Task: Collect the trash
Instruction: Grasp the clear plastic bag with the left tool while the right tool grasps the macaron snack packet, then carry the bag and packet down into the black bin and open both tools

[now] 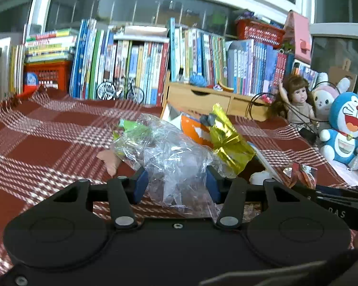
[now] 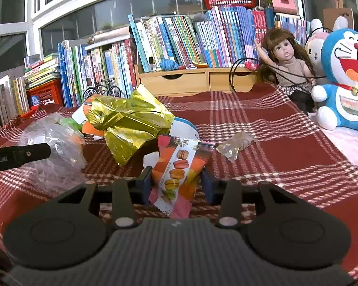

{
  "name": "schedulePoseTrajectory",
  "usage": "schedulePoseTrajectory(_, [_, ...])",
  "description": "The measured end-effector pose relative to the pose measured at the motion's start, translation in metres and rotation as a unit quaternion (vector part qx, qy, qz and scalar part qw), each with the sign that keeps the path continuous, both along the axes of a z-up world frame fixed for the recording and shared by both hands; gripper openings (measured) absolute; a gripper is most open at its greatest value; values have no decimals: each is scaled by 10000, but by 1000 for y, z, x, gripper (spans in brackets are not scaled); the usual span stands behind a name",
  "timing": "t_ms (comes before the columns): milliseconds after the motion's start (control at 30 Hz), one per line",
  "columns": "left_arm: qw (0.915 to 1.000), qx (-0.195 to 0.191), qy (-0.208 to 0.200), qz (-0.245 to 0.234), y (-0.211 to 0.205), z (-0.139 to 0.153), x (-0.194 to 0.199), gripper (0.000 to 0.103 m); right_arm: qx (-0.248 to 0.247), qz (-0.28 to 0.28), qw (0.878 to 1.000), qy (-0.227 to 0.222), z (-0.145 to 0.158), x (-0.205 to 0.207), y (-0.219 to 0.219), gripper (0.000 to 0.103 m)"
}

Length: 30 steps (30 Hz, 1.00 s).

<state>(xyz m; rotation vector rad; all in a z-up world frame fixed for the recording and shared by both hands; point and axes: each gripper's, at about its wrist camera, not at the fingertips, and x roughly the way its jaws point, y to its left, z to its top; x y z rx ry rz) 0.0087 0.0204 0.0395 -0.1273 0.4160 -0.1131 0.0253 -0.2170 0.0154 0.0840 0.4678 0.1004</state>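
A crumpled clear plastic bag sits between the blue pads of my left gripper, which is shut on it. The same bag shows in the right wrist view beside a left finger. My right gripper is shut on an orange macaron snack wrapper, which stands tilted between its pads. A gold foil wrapper lies on the red plaid cloth just beyond both grippers, partly over an orange object. To the right lies a small clear wrapper.
Rows of books and a wooden drawer box line the back. A doll and a blue plush toy sit at the right. At back left stand a toy bicycle and a red basket. A pinkish scrap lies left of the bag.
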Motion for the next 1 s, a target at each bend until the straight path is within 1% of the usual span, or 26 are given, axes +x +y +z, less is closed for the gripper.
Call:
schedulePoseTrajectory(200, [9999,34,-136,-59,2,10,-21,48,74,42,9999,-57,5,-10,-1,48])
schedulePoseTrajectory(467, [9995,107,-278,-109,3,17,-43,48,26,148,9998,-128,9,-23,3,48])
schedulePoseTrajectory(633, [9991,109,-343,-218,5,20,-59,48,64,304,9994,-171,12,-33,7,48])
schedulePoseTrajectory(867, [9985,171,-407,-333,11,19,-87,49,-12,526,9983,-249,14,-50,15,48])
schedulePoseTrajectory(1000, [9977,195,-448,-475,15,19,-104,48,11,652,9975,-264,15,-60,17,48])
